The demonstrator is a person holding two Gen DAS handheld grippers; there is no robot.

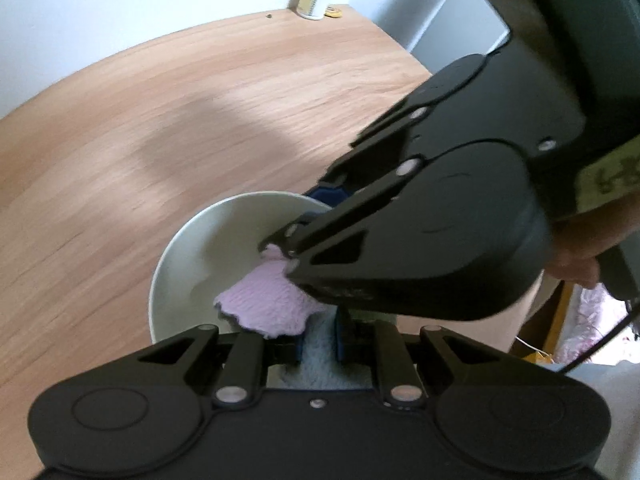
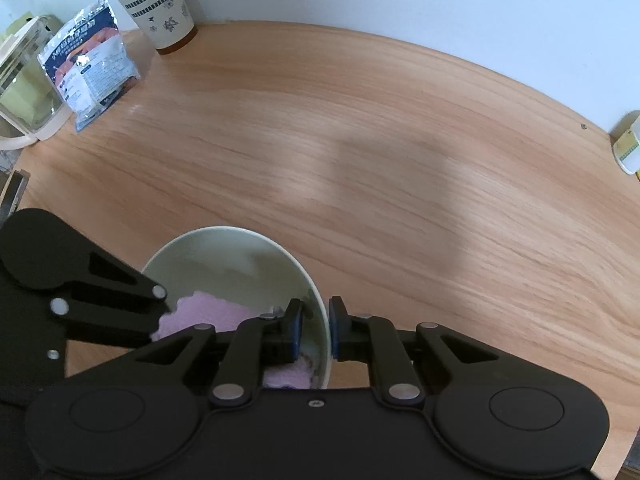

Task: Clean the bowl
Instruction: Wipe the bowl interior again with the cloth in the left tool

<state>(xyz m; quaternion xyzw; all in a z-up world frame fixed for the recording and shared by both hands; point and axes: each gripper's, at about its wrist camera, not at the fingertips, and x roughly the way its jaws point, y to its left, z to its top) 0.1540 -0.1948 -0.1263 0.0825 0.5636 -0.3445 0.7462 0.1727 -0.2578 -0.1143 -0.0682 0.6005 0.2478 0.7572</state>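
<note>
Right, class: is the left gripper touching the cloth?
Touching. The left wrist view shows the left gripper shut on the cloth, its fluffy fabric pinched between the blue pads, the rest lying in the bowl.

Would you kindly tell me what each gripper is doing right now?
Left gripper: shut on the cloth inside the bowl.
Right gripper: shut on the bowl's rim.

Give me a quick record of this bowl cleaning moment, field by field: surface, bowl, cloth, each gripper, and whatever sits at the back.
surface: wooden table
bowl: pale bowl, near the table's front edge
cloth: pink cloth inside the bowl
left gripper: left gripper shut on the cloth
right gripper: right gripper straddles the bowl's rim, one pad inside, one outside
back of table: patterned cup, foil pouch, clear jug
</note>
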